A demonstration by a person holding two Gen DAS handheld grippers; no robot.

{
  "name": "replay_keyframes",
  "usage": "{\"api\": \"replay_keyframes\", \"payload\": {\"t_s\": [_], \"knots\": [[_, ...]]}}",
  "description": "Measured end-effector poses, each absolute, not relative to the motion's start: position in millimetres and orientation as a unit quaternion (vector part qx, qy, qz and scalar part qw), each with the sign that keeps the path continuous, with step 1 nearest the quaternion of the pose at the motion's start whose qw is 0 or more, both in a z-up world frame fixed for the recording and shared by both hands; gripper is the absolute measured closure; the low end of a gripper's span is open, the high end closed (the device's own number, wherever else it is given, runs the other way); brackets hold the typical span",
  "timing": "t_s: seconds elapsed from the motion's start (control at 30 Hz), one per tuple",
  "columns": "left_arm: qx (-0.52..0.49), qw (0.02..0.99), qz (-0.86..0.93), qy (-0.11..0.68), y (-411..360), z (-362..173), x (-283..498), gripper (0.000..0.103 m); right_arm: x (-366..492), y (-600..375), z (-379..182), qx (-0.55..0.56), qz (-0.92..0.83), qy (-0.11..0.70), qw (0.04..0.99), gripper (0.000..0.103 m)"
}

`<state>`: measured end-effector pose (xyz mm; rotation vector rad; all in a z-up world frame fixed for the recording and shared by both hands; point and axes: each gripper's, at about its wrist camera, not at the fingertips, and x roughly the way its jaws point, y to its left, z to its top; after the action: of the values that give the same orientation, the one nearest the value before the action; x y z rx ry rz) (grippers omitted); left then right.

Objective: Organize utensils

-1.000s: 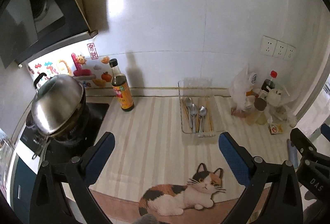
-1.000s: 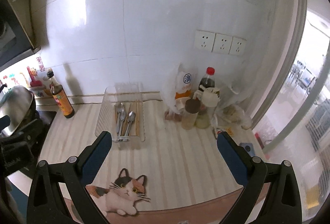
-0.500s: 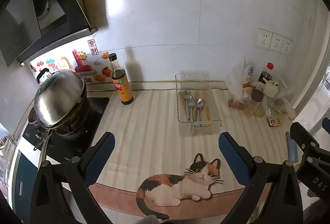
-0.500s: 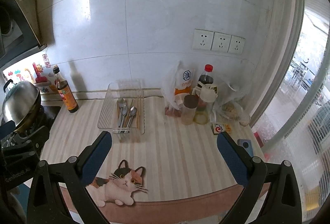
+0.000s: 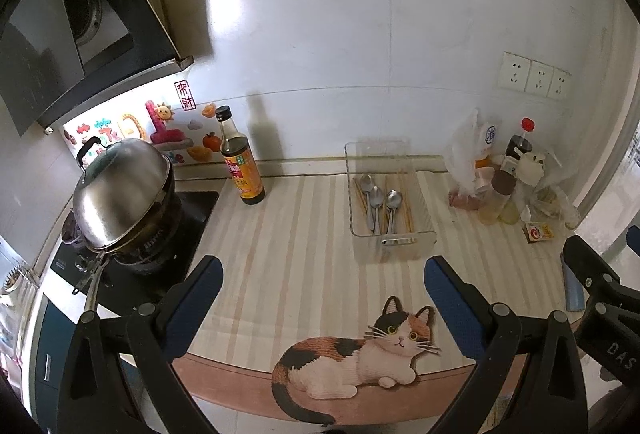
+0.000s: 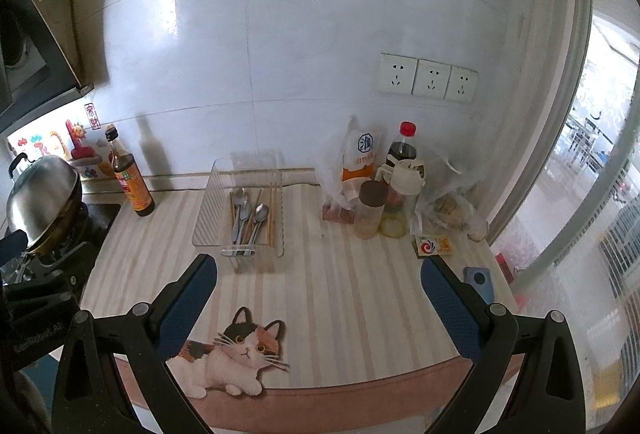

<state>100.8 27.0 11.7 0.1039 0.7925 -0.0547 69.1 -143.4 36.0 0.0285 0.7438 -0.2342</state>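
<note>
You are holding both grippers, left [image 5: 320,294] and right [image 6: 318,292], wide apart and empty above the counter's near edge. Spoons [image 5: 376,200] and chopsticks [image 5: 406,202] are lying together in the clear tray [image 5: 394,248]. Judging the job near done; avoid bumping the tray.

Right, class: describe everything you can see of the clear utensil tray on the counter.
The clear utensil tray is a see-through, plastic-looking rectangular bin with ribbed walls and a slot handle in its near end. It sits flat on the striped mat, its far end close to the wall. Inside lie three metal spoons and wooden chopsticks, lengthwise. Neither gripper touches it.
</note>
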Motion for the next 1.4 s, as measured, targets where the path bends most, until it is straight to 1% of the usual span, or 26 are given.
{"api": "replay_keyframes", "payload": {"t_s": [1.4], "knots": [[0.029,0.921,-0.013,0.387,34,12,93,0.000,67,-134,31,0.013,-0.102,0.372,0.922,0.000]]}}
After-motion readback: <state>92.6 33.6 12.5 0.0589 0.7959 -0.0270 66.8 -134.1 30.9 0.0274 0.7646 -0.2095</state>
